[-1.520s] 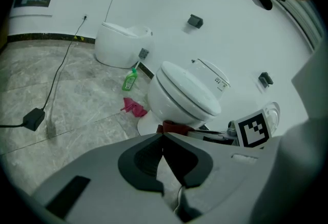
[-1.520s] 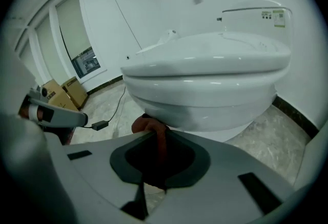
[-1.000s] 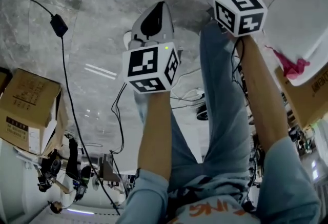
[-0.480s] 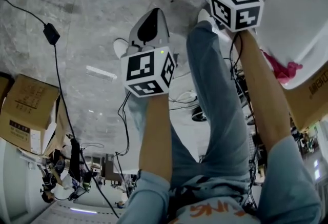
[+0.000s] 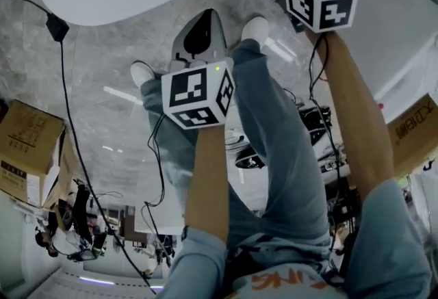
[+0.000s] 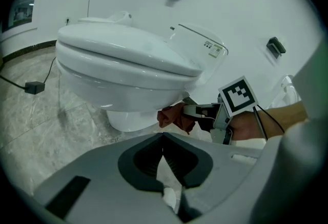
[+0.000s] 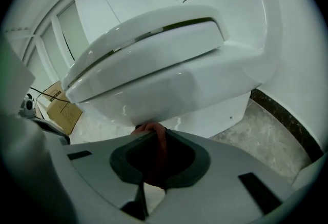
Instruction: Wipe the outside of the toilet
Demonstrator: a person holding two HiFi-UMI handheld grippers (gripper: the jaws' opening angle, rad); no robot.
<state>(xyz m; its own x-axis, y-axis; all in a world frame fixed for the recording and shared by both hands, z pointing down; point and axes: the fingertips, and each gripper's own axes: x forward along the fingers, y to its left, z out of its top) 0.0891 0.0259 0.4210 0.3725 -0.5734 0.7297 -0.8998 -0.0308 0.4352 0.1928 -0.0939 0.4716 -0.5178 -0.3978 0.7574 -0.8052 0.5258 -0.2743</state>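
Jaws, right gripper (image 7: 155, 136): clamped on red cloth (image 6: 173, 117), cloth pressed against underside of toilet bowl (image 6: 123, 79).
Jaws, left gripper (image 6: 163, 137): together, empty, clear of the bowl.

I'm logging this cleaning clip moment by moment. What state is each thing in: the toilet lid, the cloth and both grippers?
toilet lid: down, shut.
right gripper: shut on the red cloth.
red cloth: bunched in the jaws, against the underside of the bowl.
left gripper: jaws together, holding nothing, clear of the toilet.
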